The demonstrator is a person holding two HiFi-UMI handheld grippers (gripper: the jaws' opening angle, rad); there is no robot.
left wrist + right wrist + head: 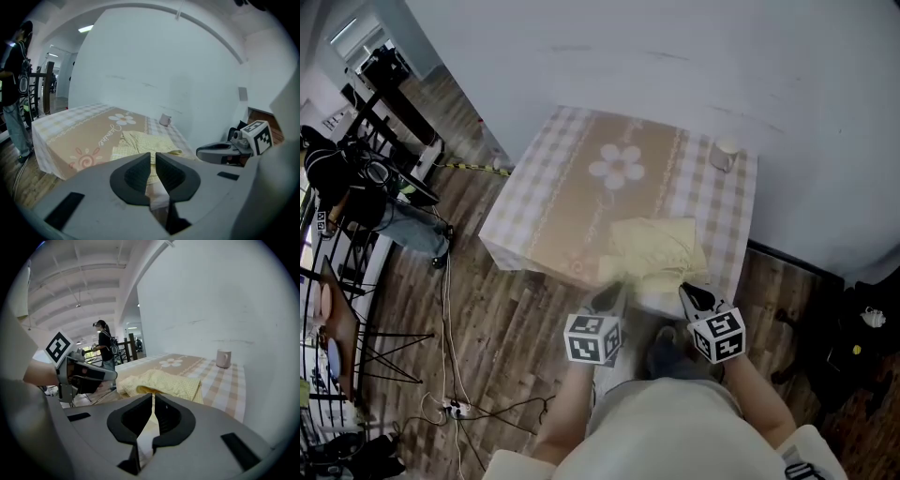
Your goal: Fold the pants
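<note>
The yellow checked pants (656,246) lie partly folded at the near edge of the surface (548,187), and 1 end reaches over that edge toward the person. The left hand-held gripper (607,298) and the right hand-held gripper (694,295) are side by side at this end, each clenched on a thin strip of the cloth. I judge that they take 2 points apart from each other so that the end is flat when it goes over the pile for the next fold. The head view gives the whole layout, including the cup (725,155) at the far corner, well apart from the pants, but it does not show the jaws clearly. Each gripper view shows its own jaws nearly together with yellow cloth in the narrow gap, and the other gripper beside it.
</note>
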